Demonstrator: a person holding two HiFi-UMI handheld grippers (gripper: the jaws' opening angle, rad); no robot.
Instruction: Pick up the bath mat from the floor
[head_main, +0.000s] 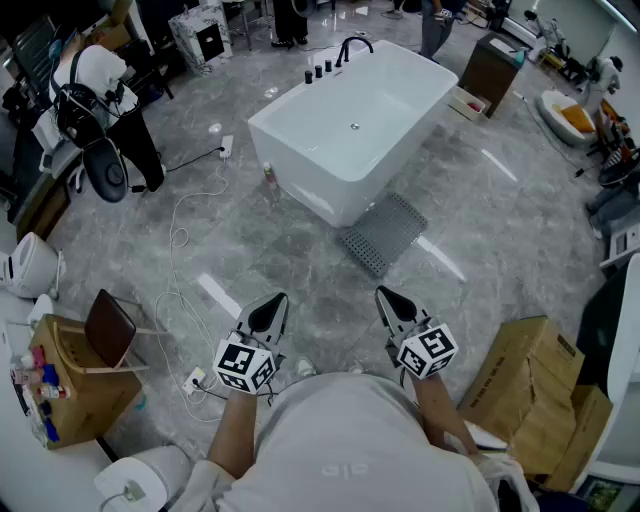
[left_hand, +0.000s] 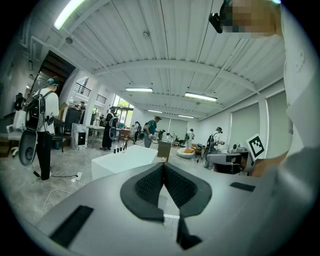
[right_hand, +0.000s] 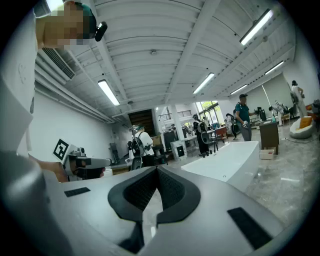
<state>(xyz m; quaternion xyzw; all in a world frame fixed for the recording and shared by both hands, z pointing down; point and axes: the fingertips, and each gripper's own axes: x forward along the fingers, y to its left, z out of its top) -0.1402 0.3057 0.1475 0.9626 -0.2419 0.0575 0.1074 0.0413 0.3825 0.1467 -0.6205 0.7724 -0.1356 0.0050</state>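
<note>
Both grippers are up in front of the person's chest, and neither one carries anything. Left gripper (head_main: 270, 308): jaws pressed together, tips meeting, nothing between them. Right gripper (head_main: 392, 300): same story, jaws closed tip to tip, empty. In both gripper views they point out across the room rather than down at the floor (head_main: 300, 262).

And the mat (head_main: 383, 233)? It lies flat on the floor further out, a grey perforated rectangle set at an angle, its far edge right up against the near corner of the white tub (head_main: 350, 130). It sits slightly right of centre, well apart from both grippers, and open floor lies between.

So this is the very start: the approach. No reach has begun and no contact has been made.

The next move looks like a step forward and a bend down, with at least one gripper opened before it gets there. The near edge or near corner of the mat seems the best target, since the far side is crowded by the tub. A mat lying flat gives little to bite on, so a jaw probably has to slide under the edge before closing. The right gripper has the straighter line to it.
</note>
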